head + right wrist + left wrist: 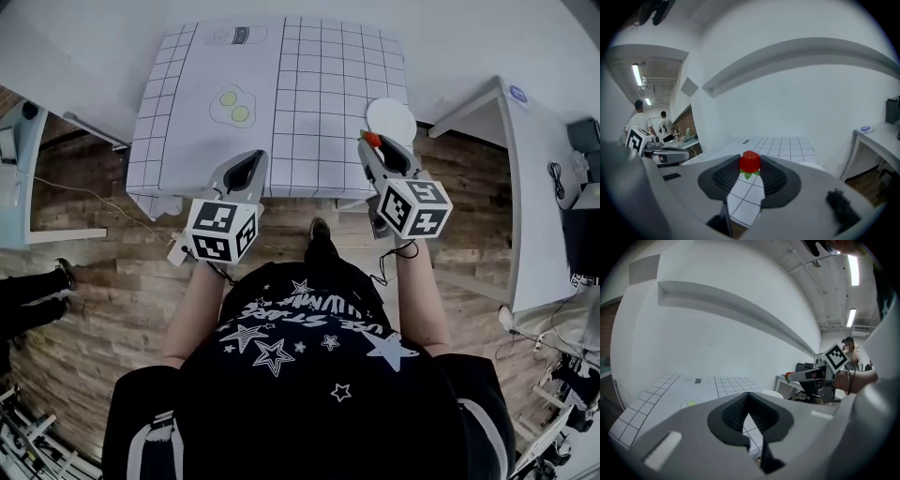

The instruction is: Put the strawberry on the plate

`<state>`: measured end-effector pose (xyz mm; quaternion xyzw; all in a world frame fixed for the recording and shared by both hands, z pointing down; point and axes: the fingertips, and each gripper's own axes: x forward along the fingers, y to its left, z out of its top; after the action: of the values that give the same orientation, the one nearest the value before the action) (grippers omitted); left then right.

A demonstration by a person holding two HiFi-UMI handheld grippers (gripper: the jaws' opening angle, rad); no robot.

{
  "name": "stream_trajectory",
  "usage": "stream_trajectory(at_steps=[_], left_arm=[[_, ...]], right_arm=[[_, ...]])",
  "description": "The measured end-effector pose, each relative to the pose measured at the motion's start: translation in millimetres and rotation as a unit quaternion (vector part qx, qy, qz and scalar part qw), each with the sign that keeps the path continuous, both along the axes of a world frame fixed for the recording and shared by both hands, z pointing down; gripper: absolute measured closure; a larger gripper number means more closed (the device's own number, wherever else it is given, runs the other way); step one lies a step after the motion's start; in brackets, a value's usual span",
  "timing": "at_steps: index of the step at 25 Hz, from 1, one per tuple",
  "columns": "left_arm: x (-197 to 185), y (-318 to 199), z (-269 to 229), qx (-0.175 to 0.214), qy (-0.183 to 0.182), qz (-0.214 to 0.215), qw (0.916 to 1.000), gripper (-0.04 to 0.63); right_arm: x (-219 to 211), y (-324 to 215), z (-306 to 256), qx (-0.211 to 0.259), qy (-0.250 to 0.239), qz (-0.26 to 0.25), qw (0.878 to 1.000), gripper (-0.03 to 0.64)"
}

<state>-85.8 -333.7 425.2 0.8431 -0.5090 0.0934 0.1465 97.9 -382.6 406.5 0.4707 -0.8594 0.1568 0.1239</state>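
Right hand-held gripper (750, 166) clamps the strawberry (750, 161) near the white plate (393, 118).

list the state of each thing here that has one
right claw, shut on the strawberry
strawberry, gripped and held in the air, not on the plate
plate, empty, lying flat on the table
left claw, shut, holding nothing

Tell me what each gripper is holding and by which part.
The right gripper pinches the strawberry across its red body, between its jaw tips. The left gripper is shut, with nothing in it.
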Motion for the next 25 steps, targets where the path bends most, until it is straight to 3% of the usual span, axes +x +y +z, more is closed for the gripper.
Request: stream_trajectory(at_steps=[14,25], left_arm=[[57,-91,-3,-0.004,-0.016,-0.039,0.9991,0.586],[108,-115,23,-0.027,-0.028,-0.044,0.9983,0.586]], right_arm=[[75,-110,17,-0.011,0.000,-0.010,1.000,0.477],[121,-129,90,-0.072,0.050,-0.018,0.996,0.477]])
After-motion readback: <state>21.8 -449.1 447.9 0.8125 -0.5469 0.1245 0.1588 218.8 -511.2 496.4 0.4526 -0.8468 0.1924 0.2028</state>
